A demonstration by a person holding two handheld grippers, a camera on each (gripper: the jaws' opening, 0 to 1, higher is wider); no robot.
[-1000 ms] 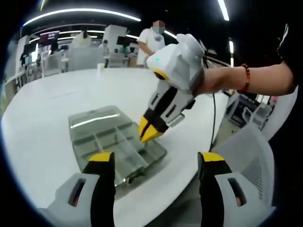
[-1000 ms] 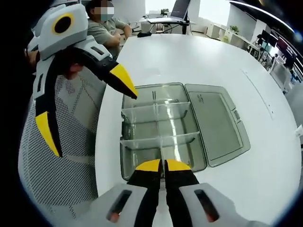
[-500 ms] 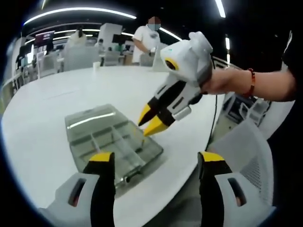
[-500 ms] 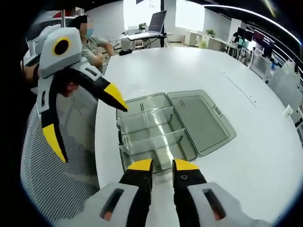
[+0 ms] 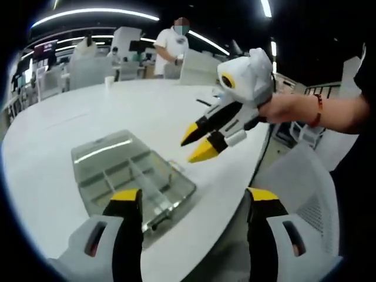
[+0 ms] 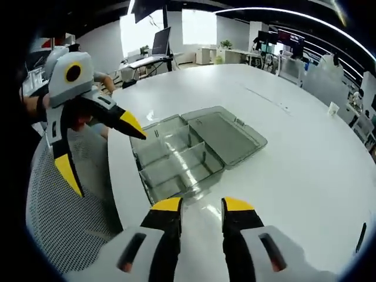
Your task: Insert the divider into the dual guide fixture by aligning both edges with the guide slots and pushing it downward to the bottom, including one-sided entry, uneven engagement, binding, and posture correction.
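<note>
Fixture (image 6: 176,158), clear plastic box with thin dividers, left gripper (image 5: 194,202) jaws wide, right gripper (image 6: 201,204) jaws narrowly parted, empty

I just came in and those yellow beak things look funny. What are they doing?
A person holds a hand-held gripper in each hand above a white round table. The right hand-held gripper and the left hand-held gripper are both open and holding nothing. Below them sits a clear grey plastic compartment box with its lid lying open and clear dividers inside. Neither gripper touches it.
</note>
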